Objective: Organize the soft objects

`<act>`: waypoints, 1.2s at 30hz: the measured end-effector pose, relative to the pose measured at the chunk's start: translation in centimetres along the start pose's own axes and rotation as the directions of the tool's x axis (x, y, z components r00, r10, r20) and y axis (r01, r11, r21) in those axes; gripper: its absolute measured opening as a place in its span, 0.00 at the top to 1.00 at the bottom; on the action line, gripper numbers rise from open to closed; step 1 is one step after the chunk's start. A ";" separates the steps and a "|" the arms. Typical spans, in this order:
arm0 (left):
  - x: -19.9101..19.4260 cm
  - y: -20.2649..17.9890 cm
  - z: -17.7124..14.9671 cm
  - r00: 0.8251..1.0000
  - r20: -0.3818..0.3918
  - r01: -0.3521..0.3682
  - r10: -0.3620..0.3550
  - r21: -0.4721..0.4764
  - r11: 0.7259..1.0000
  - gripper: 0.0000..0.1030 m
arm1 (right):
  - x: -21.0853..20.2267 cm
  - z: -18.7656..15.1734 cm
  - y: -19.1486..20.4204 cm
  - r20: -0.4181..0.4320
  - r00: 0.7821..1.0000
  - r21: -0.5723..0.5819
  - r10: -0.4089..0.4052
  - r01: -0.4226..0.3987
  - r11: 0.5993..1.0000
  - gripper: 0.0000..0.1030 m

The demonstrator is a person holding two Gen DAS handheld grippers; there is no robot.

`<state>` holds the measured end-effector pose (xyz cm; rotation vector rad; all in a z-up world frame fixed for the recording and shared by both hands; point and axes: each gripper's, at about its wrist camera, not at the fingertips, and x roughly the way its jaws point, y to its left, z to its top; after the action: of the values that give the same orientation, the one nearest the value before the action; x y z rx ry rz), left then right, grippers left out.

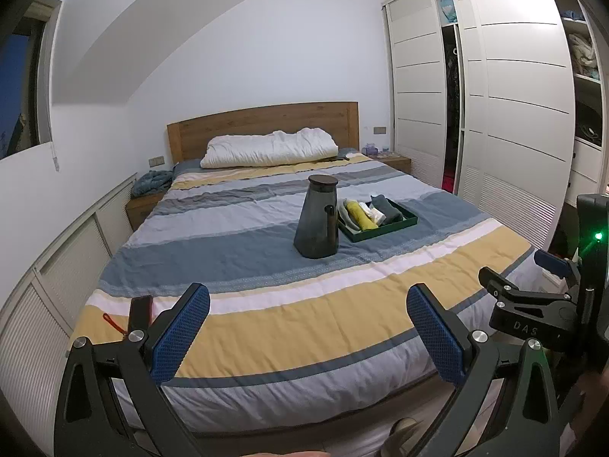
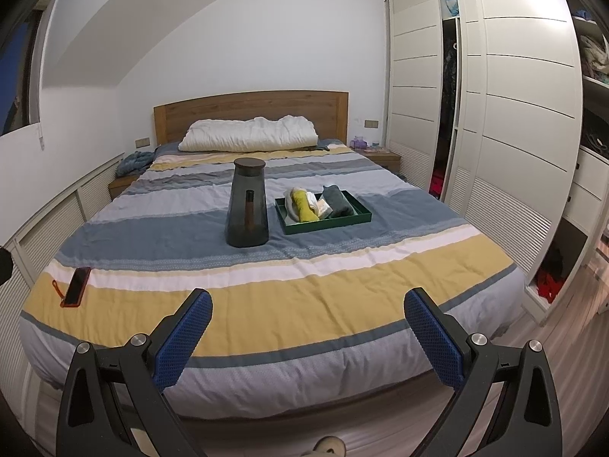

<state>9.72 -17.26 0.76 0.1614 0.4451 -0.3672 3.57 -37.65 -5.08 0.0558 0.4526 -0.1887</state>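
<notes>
A dark green tray lies on the striped bed, right of centre. It holds rolled soft cloths: a yellow one, a white one and a dark grey one. A tall dark grey jug stands just left of the tray. My left gripper is open and empty at the foot of the bed. My right gripper is open and empty there too; its body shows at the right of the left wrist view.
A red-cased phone lies on the near left corner of the bed. A white folded duvet lies at the wooden headboard. White wardrobes stand right, a radiator cover left. Bedside tables flank the headboard.
</notes>
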 end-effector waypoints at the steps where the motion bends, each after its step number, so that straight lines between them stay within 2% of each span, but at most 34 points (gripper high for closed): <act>1: 0.0 0.0 0.0 1.000 0.001 0.000 0.000 0.000 1.000 0.01 | -0.1 0.0 -0.1 0.000 1.000 0.001 0.000 0.000 1.000 0.00; 4: -0.1 0.0 0.0 1.000 0.001 0.006 -0.006 0.005 1.000 0.01 | 0.0 0.0 -0.1 0.003 1.000 -0.001 0.000 0.000 1.000 0.00; 11: -0.5 -0.3 0.1 0.997 0.027 -0.075 0.074 0.023 0.997 0.01 | -0.1 0.1 -0.3 0.004 1.000 -0.001 0.004 -0.004 1.000 0.00; 21: -0.9 -0.2 0.1 0.989 0.051 -0.137 0.135 0.022 0.990 0.01 | -0.4 -0.1 -0.1 0.012 1.000 -0.009 0.005 -0.005 1.000 0.00; 36: -0.8 -0.4 0.3 0.989 0.046 -0.142 0.141 0.022 0.990 0.01 | -0.5 -0.3 0.1 0.019 1.000 -0.014 0.003 -0.003 1.000 0.00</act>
<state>9.05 -17.49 1.35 0.2075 0.3831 -0.2368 2.97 -37.42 -5.11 0.0415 0.4348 -0.1830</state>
